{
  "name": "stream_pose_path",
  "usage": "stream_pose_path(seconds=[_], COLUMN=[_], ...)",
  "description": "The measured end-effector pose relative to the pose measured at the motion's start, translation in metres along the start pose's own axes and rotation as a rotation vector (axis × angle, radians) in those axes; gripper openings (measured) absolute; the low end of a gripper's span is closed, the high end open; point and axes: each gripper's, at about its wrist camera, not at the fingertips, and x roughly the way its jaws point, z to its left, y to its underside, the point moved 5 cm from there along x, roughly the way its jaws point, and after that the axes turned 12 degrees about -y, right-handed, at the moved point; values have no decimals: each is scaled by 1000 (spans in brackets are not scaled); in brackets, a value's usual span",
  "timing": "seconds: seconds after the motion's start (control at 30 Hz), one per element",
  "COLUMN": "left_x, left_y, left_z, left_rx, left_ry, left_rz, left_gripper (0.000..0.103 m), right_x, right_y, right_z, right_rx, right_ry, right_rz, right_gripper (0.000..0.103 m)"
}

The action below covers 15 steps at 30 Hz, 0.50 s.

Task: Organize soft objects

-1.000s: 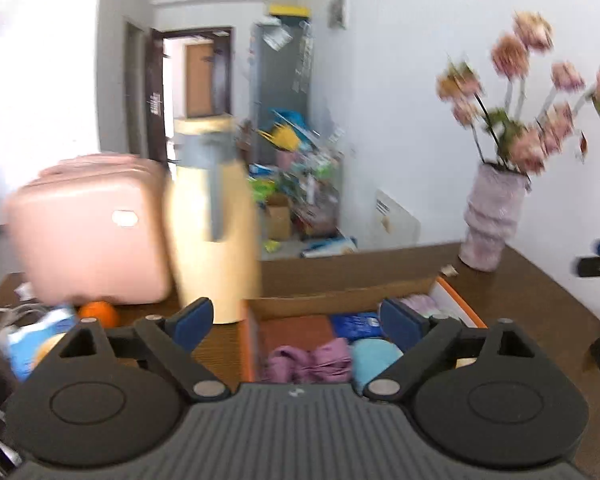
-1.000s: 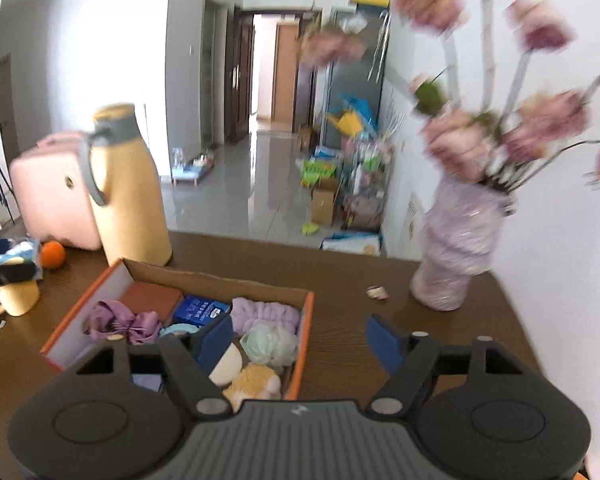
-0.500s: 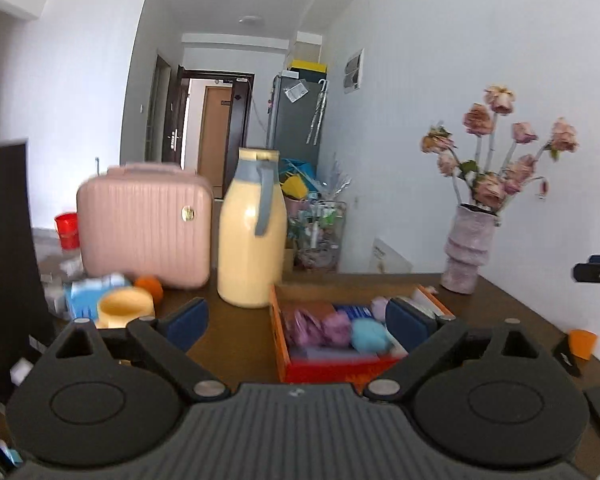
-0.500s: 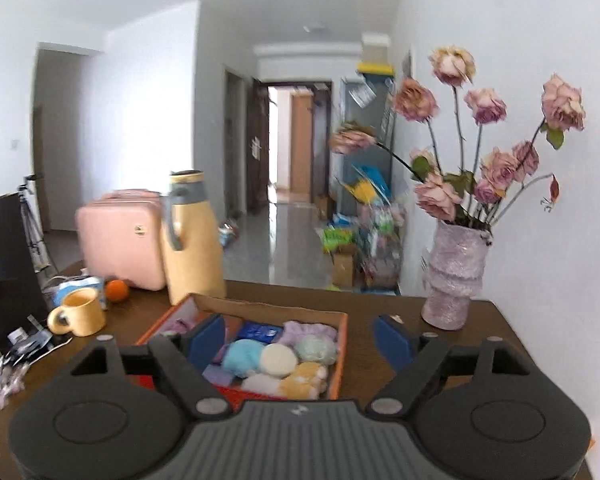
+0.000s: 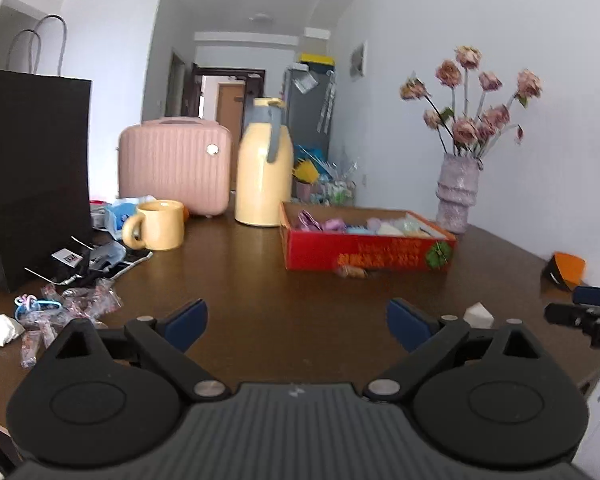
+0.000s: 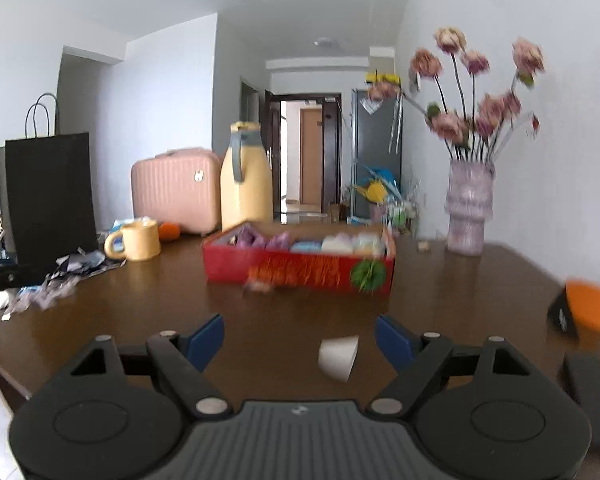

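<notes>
Both grippers, left (image 5: 297, 320) and right (image 6: 299, 338), spread wide, holding nothing, low over near table edge. Soft items sit in red box (image 6: 300, 270), far centre. White wedge (image 6: 337, 357), prob. a sponge (blurry), lies loose betw. right fingers; a hasty close could knock it away.

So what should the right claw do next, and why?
Probably ease the right claw forward and down around the little white sponge piece. It lies loose on the table, just ahead between the open fingers, while the other soft things already sit in the red box. The claw is empty, so it looks free to grab it.
</notes>
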Motion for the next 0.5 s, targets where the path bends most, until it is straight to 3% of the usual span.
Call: stream_pose_path(seconds=[0.17,0.5], left_x=[14,67], left_y=[-1,8], left_z=[-1,-26], left_rx=[-10,34], left_ry=[-17,9], left_rz=[11,93], left_gripper=[98,98], right_x=[5,49], right_y=[11,19], right_z=[5,-25], right_rx=[-62,49], right_ry=[33,47], right_rz=[37,103], right_gripper=[81,72])
